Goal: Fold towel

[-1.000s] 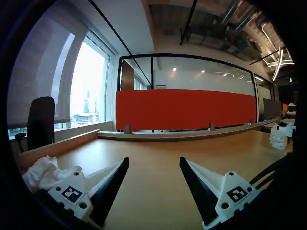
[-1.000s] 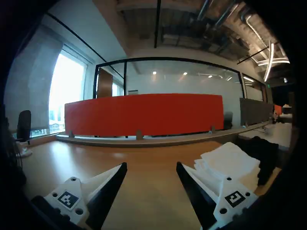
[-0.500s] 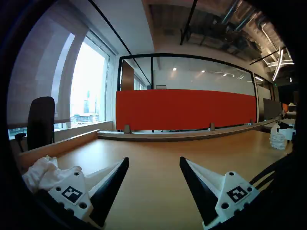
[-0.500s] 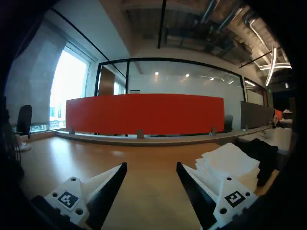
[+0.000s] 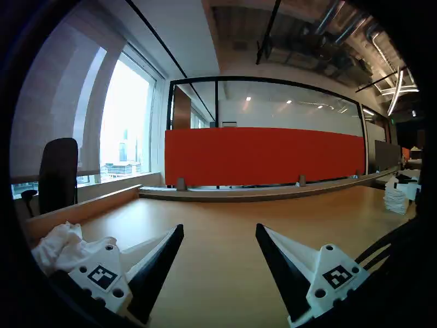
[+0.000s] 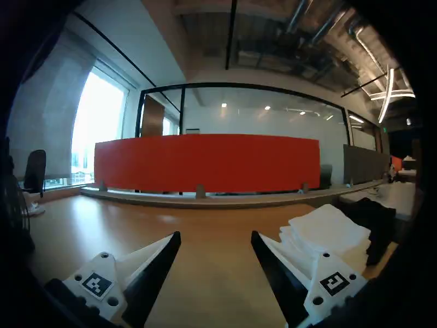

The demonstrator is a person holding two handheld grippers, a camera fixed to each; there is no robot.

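Left gripper view: the left gripper is hanging low over the wooden desk, its two fingers spreading wide apart and gripping nothing. A crumpled white towel is lying just beside its left finger, near the desk's left edge. Past that edge a black chair is standing by the window, and a red partition is running along the far edge. In the right gripper view, the right gripper is likewise gaping wide with nothing between its fingers. A stack of folded towels is resting just beyond its right finger, with a dark cloth lying beside it toward the right edge.
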